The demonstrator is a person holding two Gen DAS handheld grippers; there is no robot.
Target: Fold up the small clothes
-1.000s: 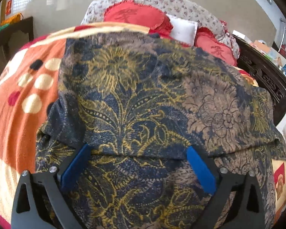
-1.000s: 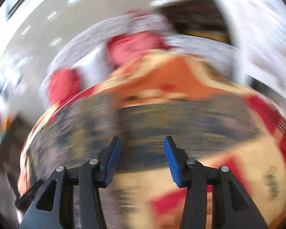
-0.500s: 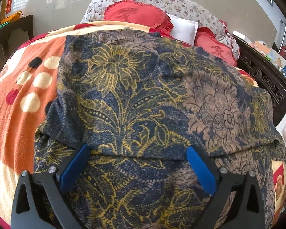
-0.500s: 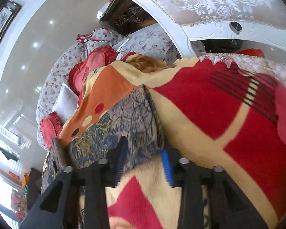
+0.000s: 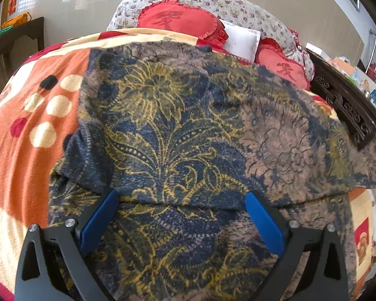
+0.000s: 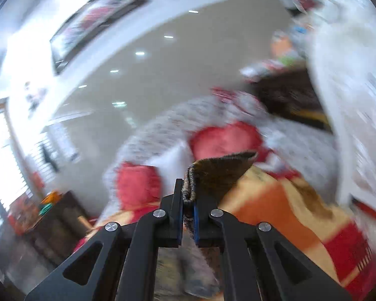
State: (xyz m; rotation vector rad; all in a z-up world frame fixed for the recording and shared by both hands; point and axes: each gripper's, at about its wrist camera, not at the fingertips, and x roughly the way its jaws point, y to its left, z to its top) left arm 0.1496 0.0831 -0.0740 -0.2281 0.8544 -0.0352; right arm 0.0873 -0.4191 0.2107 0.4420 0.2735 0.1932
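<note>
Garment (image 5: 183, 130), floral: corner pinched in closed right gripper (image 6: 187, 205), left gripper (image 5: 181, 203) open above it; thin hold may slip.

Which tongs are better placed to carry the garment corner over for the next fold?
Right. The right tongs are shut on a corner of the floral garment; the left tongs are open above it.
</note>
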